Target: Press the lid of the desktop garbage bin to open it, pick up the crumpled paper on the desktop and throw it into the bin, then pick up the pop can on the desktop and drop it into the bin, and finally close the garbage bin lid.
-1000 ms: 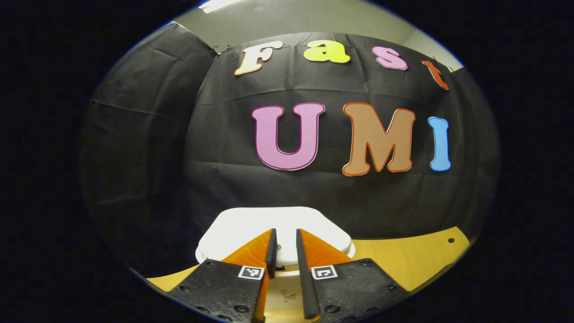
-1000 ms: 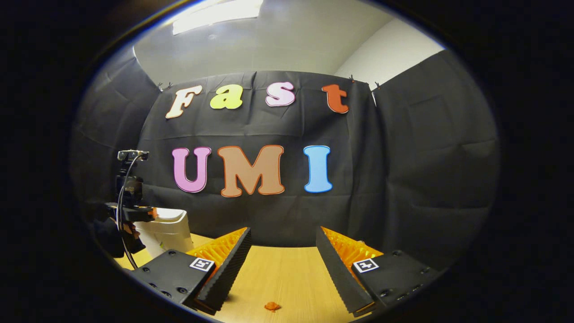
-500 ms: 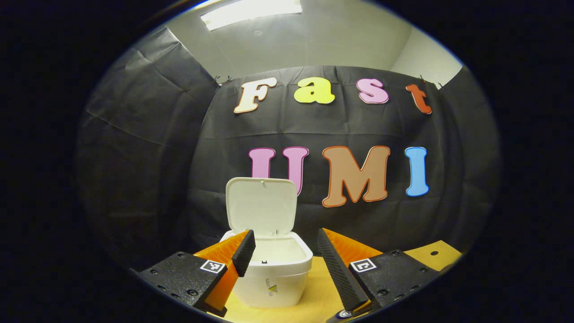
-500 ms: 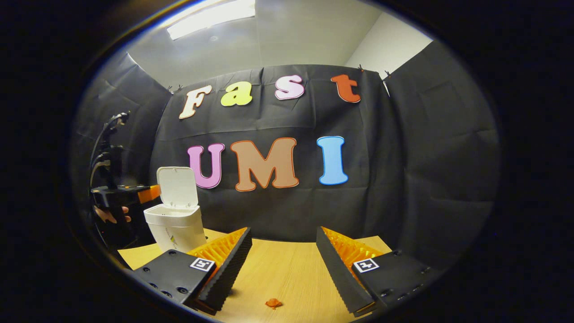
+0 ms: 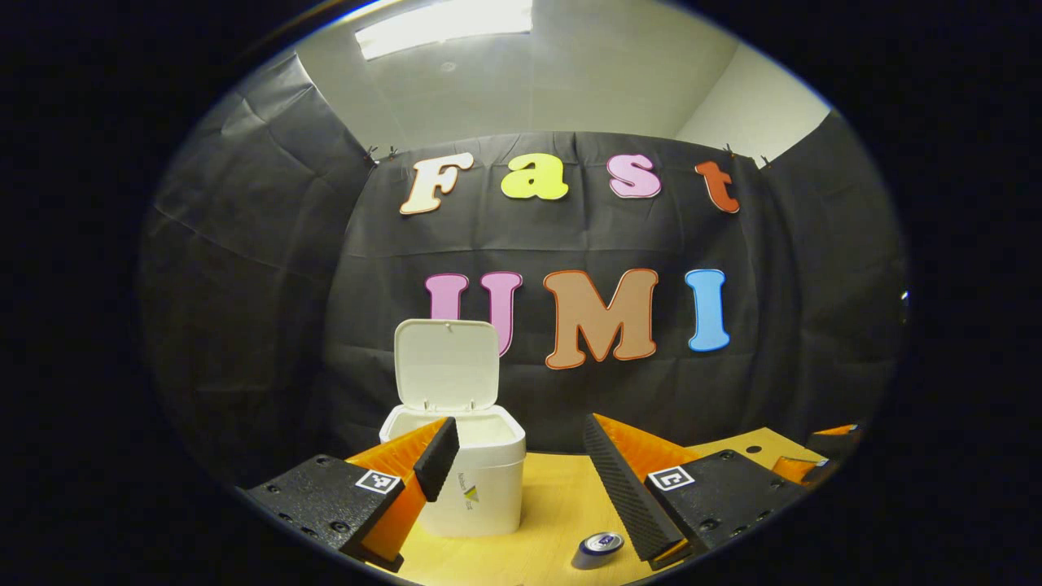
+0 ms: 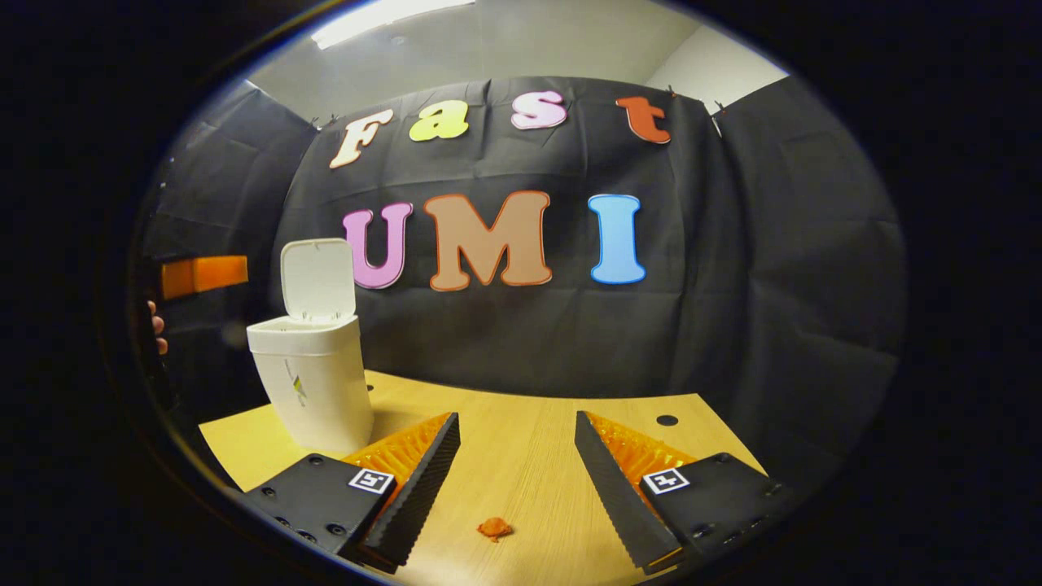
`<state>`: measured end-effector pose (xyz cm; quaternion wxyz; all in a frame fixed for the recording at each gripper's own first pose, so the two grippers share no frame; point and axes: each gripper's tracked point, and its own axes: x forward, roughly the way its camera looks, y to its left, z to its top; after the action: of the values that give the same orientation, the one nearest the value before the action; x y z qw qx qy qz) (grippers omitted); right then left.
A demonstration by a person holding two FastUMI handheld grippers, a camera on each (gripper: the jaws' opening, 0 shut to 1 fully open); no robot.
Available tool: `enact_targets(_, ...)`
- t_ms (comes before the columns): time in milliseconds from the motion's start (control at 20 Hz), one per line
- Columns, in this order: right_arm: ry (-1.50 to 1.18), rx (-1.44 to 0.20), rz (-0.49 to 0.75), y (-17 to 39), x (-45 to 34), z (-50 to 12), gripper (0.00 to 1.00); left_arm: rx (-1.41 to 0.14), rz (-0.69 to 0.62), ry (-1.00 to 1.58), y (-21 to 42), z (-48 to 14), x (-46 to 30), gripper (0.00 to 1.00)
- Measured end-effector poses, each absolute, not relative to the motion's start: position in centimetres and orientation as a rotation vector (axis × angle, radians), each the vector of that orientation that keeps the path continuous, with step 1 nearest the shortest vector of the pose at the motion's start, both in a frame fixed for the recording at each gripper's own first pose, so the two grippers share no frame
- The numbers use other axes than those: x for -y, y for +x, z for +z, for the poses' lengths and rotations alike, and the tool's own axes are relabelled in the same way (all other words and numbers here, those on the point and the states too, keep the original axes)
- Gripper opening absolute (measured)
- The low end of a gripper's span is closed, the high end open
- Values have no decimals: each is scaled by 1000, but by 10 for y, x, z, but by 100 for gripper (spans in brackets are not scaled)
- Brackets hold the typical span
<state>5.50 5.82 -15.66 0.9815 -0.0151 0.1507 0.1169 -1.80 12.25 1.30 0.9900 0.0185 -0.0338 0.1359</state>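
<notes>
The white desktop bin (image 5: 476,488) stands on the wooden table with its lid (image 5: 446,365) flipped upright. My left gripper (image 5: 517,431) hovers open in front of the bin, apart from it, with nothing between its fingers. A pop can (image 5: 598,547) lies on the table below my left gripper's right finger. In the right gripper view the bin (image 6: 313,391) stands at the left with its lid (image 6: 317,277) up. A small orange crumpled paper (image 6: 494,528) lies on the table between and just below the fingers of my open right gripper (image 6: 514,419).
The wooden table (image 6: 521,439) has small dark holes near its back edge. The black cloth wall closes the back and sides. My left gripper (image 6: 203,274) and the hand (image 6: 156,325) holding it show at the far left, and my right gripper (image 5: 822,456) at the far right edge.
The bin's lid has sprung from shut to upright. My left gripper has opened and drawn back from the lid. My right gripper's view has tilted down, showing more table.
</notes>
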Motion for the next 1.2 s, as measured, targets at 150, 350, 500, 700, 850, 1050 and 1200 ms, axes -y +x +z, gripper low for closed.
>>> enact_targets(150, -69, -388, 255, 62, -68, -199, 95, 43, 272, 23, -30, 3, -119, 94)
enact_targets(350, -116, -541, 287, 67, -82, -268, 95, 11, 282, 17, -40, -5, -119, 94)
enact_targets(500, -144, -646, 289, 68, -83, -308, 96, 7, 297, 43, -47, -3, -126, 96)
enact_targets(700, -199, -737, 294, 62, -83, -344, 98, 2, 336, 62, -56, -2, -139, 94)
enact_targets(850, -227, -773, 296, 61, -83, -361, 100, -12, 355, 73, -61, -6, -144, 94)
enact_targets(1050, -255, -805, 281, 63, -84, -379, 98, -26, 356, 85, -63, -8, -143, 96)
enact_targets(1200, -269, -838, 283, 64, -84, -388, 94, -31, 345, 94, -62, -10, -139, 94)
